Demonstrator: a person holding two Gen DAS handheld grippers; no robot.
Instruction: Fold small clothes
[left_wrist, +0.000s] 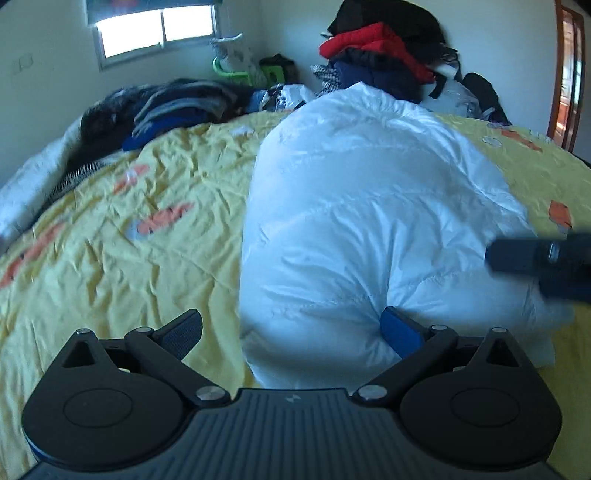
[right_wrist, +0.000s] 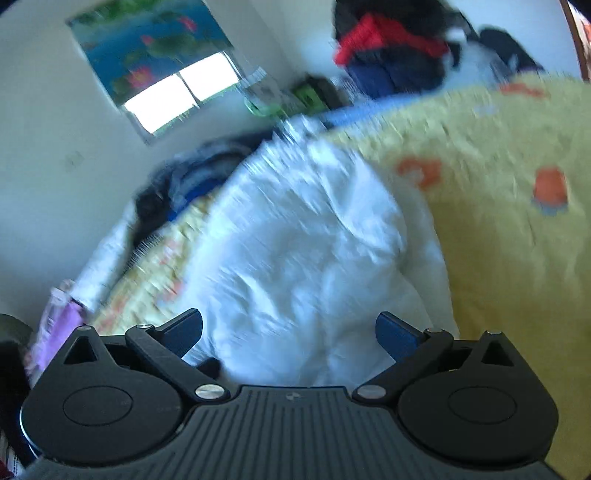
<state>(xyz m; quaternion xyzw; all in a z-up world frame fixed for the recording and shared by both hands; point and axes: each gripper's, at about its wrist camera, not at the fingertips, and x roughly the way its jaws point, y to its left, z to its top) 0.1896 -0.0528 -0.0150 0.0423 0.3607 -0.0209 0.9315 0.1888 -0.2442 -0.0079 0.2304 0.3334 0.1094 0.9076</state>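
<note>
1. Two grippers are working over one white puffy jacket (left_wrist: 369, 221), which is lying bundled on the yellow bedsheet (left_wrist: 129, 277) and filling the centre and right of the left wrist view. It looks partly folded into a thick, rounded bundle, probably so that it ends up compact.

2. The left gripper (left_wrist: 291, 332) is standing with its jaws spread wide. Its right finger (left_wrist: 400, 332) is touching, or tucked just under, the near edge of the jacket, while the left finger (left_wrist: 184, 332) is sitting over bare sheet; nothing is being pinched. That placement suggests it is lining up on the jacket's lower left edge for a grasp or a push.

3. The right gripper (right_wrist: 288, 332) is also spread, with the jacket (right_wrist: 303, 258) lying between and beyond its fingers at the middle of its own view. That view is heavily blurred, so I cannot tell whether the fingers are touching the cloth. In the left wrist view this gripper is appearing as a dark blurred shape at the right edge, beside the jacket's right flank.

4. One gripper on each side looks like a sensible stance for such a slippery, springy garment, since it will likely puff back open if only one side is being held.

5. A pile of dark clothes (left_wrist: 166, 107) is resting at the upper left of the bed, and a heap with a red garment (left_wrist: 369, 44) is sitting at the top centre, both well apart from the jacket, leaving folding room.
</note>
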